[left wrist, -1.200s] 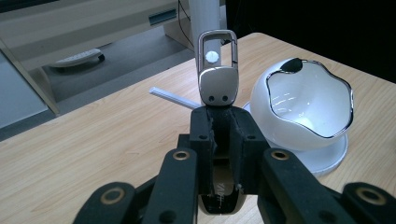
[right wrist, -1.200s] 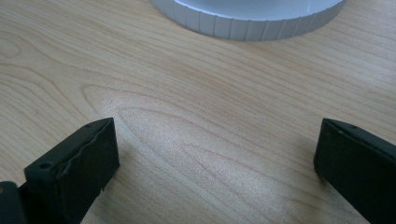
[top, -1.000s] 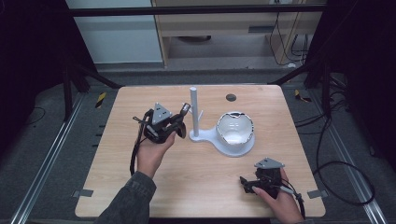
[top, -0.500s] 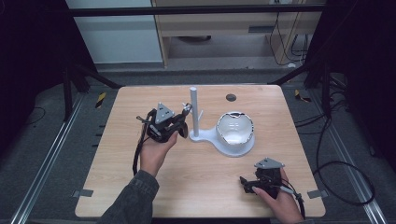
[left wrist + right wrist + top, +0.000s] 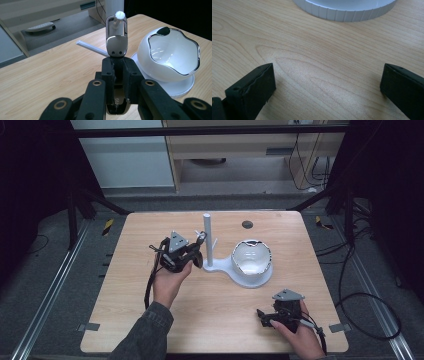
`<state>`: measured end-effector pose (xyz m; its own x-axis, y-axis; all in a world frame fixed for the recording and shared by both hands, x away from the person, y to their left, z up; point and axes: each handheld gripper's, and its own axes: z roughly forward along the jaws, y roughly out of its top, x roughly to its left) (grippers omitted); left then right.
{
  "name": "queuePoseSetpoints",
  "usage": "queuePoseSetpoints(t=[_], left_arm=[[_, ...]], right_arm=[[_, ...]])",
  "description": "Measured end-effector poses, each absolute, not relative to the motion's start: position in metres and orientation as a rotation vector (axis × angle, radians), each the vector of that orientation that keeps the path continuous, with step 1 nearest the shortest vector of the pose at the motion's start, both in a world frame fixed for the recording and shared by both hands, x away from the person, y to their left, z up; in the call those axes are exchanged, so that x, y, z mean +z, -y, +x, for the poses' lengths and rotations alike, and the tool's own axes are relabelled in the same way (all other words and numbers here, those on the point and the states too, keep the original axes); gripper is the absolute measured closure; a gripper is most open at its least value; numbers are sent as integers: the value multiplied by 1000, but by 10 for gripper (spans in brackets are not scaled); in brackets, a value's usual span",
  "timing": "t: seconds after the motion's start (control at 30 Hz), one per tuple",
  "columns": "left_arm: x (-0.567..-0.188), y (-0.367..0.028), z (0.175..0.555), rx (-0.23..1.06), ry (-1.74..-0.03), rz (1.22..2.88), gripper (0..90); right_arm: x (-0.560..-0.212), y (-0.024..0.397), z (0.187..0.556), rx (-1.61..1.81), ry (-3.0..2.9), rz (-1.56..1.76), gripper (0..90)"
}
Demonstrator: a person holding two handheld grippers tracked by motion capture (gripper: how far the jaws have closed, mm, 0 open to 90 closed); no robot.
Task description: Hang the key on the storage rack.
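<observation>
My left gripper (image 5: 196,246) (image 5: 117,65) is shut on a silver metal clip (image 5: 117,42) with a loop at its top, holding it upright against the white stand's post (image 5: 207,236). A white-tipped peg (image 5: 120,14) shows through the top of the loop. To the right, a white bowl (image 5: 252,260) (image 5: 172,57) with a wavy rim sits on the stand's round base (image 5: 344,8). Near the front right edge of the table, my right gripper (image 5: 264,316) (image 5: 327,82) rests low, open, with bare wood between its jaws.
The wooden table (image 5: 215,315) has free room at the left and front centre. A small dark round hole (image 5: 247,224) lies at the back. A thin white arm (image 5: 91,47) sticks out left of the clip. Metal rails and cables run along the floor at both sides.
My left gripper has edged slightly toward the post with the clip. The right hand has stayed put.
</observation>
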<state>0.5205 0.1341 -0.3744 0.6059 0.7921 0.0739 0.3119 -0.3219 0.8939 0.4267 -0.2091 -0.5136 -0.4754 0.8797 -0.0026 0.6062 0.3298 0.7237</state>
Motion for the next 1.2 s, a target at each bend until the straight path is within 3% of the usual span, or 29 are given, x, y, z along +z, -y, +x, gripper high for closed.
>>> queuePoseSetpoints(t=[1.2], left_arm=[[-394,-121,533,621,-901,1848,801]], right_arm=[[-514,209,427,941,-2204,1313,4]])
